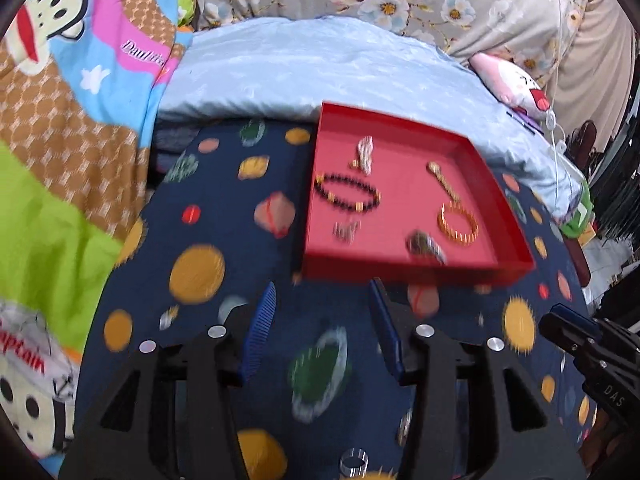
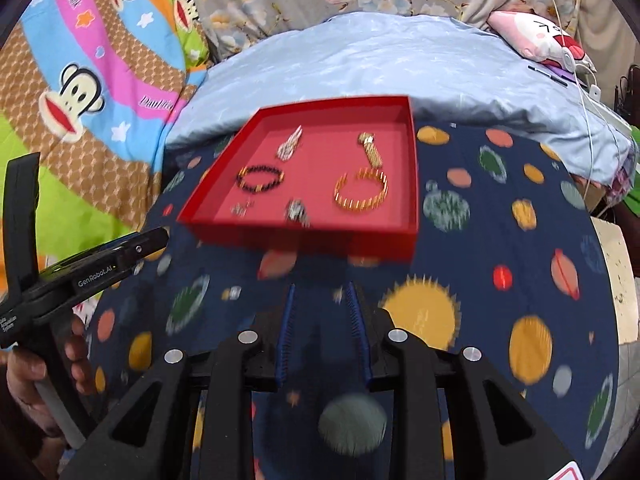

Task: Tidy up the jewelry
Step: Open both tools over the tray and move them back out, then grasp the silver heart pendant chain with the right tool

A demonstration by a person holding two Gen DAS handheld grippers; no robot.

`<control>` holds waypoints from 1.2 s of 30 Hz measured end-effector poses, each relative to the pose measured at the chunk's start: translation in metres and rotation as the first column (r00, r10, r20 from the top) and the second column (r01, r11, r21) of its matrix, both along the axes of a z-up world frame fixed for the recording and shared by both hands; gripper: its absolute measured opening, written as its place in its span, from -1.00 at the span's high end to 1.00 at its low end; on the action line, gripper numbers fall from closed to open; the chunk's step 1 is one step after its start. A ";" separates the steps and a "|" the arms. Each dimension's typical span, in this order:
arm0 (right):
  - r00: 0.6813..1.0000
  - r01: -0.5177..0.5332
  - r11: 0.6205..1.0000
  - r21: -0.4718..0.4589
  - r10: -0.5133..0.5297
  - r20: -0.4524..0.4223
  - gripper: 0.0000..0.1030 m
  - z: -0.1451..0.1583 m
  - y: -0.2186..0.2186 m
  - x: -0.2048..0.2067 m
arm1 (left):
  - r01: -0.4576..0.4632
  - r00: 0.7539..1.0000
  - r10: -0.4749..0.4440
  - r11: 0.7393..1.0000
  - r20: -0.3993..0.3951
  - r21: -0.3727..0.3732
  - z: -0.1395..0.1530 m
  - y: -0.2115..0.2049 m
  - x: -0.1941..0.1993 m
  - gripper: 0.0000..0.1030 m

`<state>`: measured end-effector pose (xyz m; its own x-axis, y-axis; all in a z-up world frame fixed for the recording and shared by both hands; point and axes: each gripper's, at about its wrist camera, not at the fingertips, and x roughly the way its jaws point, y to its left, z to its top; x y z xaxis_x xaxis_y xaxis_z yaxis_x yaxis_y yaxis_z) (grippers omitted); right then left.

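A red tray (image 1: 404, 270) lies on a dark blue planet-print cloth (image 1: 224, 208). In it are a black bead bracelet (image 1: 347, 197), a gold bangle (image 1: 459, 224), a gold chain piece (image 1: 442, 182), a silver piece (image 1: 365, 154) and two small blurred pieces. My left gripper (image 1: 322, 320) hovers over the cloth just short of the tray's near wall, open, with nothing between its blue pads. A silver ring (image 1: 354, 460) lies on the cloth under it. My right gripper (image 2: 322, 320) is also short of the tray (image 2: 304, 236), with a narrow empty gap between its fingers.
A pale blue quilt (image 1: 320, 64) bunches behind the tray, and a cartoon-monkey blanket (image 1: 80, 80) lies to the left. A pink plush (image 2: 536, 36) and white cables sit at the far right. A hand (image 2: 24, 376) holds the left gripper's handle.
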<state>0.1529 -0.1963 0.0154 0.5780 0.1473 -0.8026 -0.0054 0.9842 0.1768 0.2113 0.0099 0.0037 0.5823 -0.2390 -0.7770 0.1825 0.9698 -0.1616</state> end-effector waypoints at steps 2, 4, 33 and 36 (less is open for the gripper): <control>1.000 -0.013 1.000 0.006 0.013 -0.013 0.50 -0.003 0.006 -0.013 | 0.002 1.000 -0.002 1.000 -0.022 0.000 -0.006 0.003 -0.013 0.10; 0.999 -0.025 0.999 0.021 0.025 -0.027 0.50 -0.007 0.011 -0.024 | 0.005 0.999 -0.005 1.000 -0.043 -0.004 -0.012 0.005 -0.024 0.10; 0.969 -0.198 0.979 0.041 0.202 -0.141 0.84 -0.068 0.090 -0.033 | -0.034 0.983 0.031 0.999 -0.182 -0.013 -0.051 0.035 -0.079 0.10; 0.971 -0.194 0.980 0.037 0.197 -0.136 0.87 -0.066 0.087 -0.034 | -0.035 0.982 0.031 0.999 -0.186 -0.016 -0.052 0.035 -0.079 0.10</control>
<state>0.1185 -0.1094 -0.0510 0.4197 0.2664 -0.8677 -0.1713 0.9620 0.2125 0.1323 0.0445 -0.0482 0.4362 -0.2378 -0.8679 0.1157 0.9713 -0.2080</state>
